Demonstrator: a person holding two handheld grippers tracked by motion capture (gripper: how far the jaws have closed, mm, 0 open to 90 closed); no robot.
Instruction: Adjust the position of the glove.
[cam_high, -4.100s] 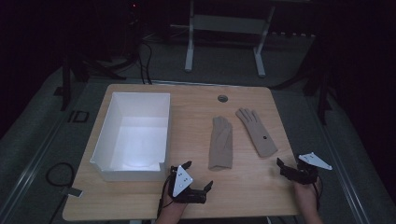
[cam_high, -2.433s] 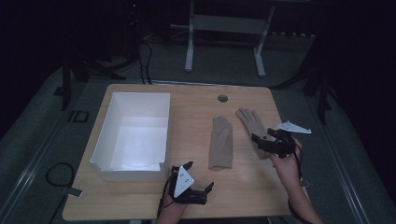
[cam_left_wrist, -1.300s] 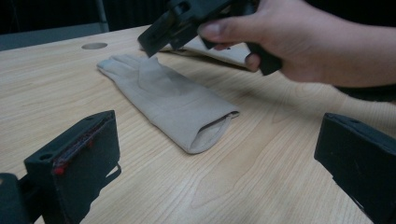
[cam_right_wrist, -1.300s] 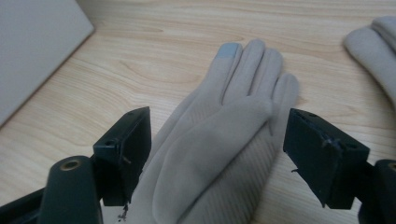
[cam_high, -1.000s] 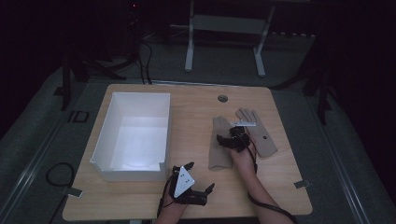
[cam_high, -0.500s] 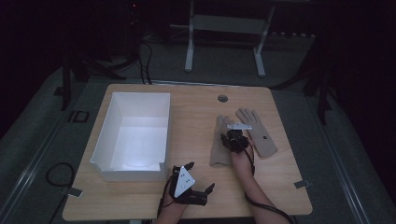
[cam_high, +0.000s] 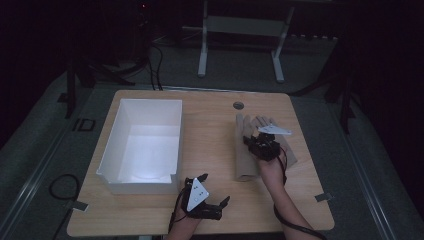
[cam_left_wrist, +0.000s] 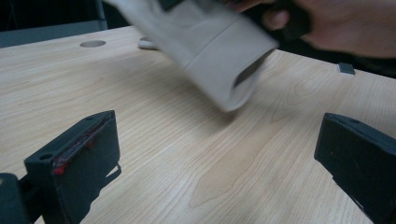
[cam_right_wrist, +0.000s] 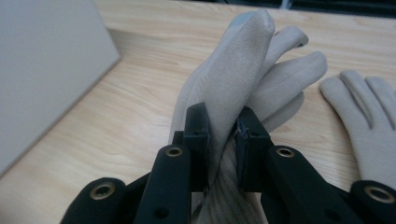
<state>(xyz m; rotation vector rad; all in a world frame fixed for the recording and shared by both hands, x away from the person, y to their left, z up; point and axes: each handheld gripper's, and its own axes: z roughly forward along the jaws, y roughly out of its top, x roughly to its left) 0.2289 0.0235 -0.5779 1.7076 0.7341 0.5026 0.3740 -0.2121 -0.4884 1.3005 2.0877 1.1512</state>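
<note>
My right gripper (cam_high: 254, 144) is shut on a beige glove (cam_high: 244, 162); its jaws have just closed on the fabric. The pinch sits at mid-glove (cam_right_wrist: 223, 154), with the glove's fingers (cam_right_wrist: 261, 56) standing up past the jaws. In the left gripper view the glove's cuff (cam_left_wrist: 219, 60) hangs above the wood, blurred, under the person's hand (cam_left_wrist: 336, 23). A second beige glove (cam_high: 290, 155) (cam_right_wrist: 373, 130) lies flat just to the right. My left gripper (cam_high: 216, 189) rests near the front edge, open, with bare table between its jaws (cam_left_wrist: 219, 154).
A white open box (cam_high: 140, 186) stands on the left half of the wooden table, and its wall (cam_right_wrist: 46, 70) is close on the left of the held glove. A round hole (cam_high: 238, 105) is at the back of the table. A tape scrap (cam_high: 322, 197) lies front right.
The right gripper came in from the table's right side to the left glove, closed on it and raised it off the wood. The left gripper has stayed put.
</note>
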